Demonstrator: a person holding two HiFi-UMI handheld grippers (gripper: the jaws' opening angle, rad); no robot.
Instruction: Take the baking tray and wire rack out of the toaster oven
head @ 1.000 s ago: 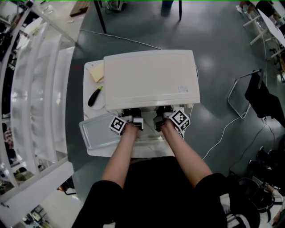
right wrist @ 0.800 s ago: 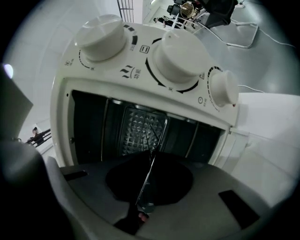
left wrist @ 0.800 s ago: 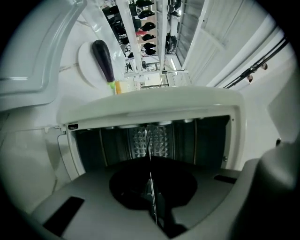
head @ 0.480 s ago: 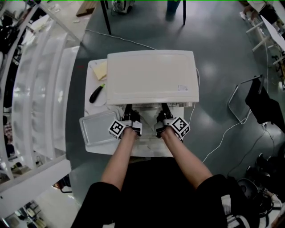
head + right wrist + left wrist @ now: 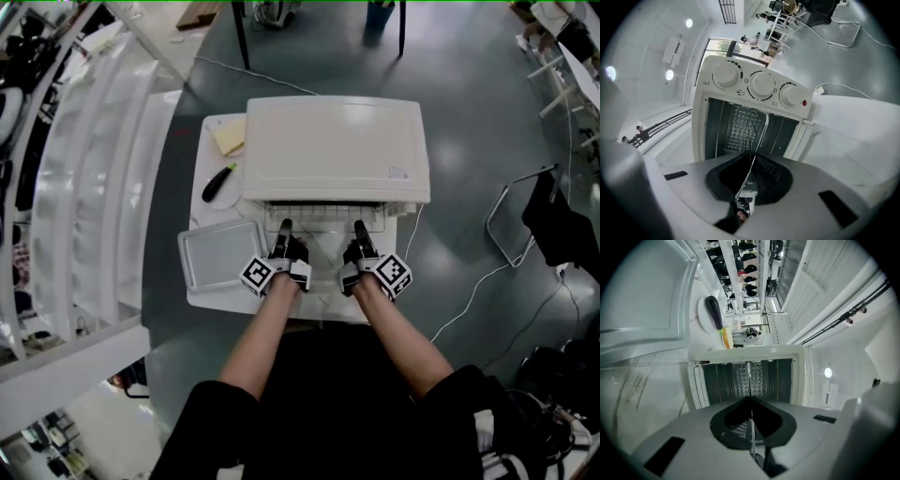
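The white toaster oven (image 5: pixel 337 150) stands on a small white table (image 5: pixel 202 298) with its front open towards me. The wire rack (image 5: pixel 323 218) sticks partly out of the opening. My left gripper (image 5: pixel 284 230) is shut on the rack's front edge at the left, and my right gripper (image 5: pixel 359 230) is shut on it at the right. In the left gripper view the rack (image 5: pixel 749 380) shows edge-on as a thin line running from the closed jaws of the left gripper (image 5: pixel 751 401) into the cavity. The right gripper (image 5: pixel 749 164) likewise pinches the rack (image 5: pixel 751 131). The baking tray (image 5: pixel 222 255) lies on the table left of the oven door.
A black-handled tool with a green tip (image 5: pixel 218 182) and a yellow notepad (image 5: pixel 230 137) lie on the table left of the oven. Three knobs (image 5: pixel 761 85) line the oven's front. A white cable (image 5: pixel 450 309) runs across the floor at right, near a chair (image 5: pixel 525 206).
Both grippers have drawn back from the oven towards me, and the wire rack has slid out of the opening with them. The baking tray has stayed in place.
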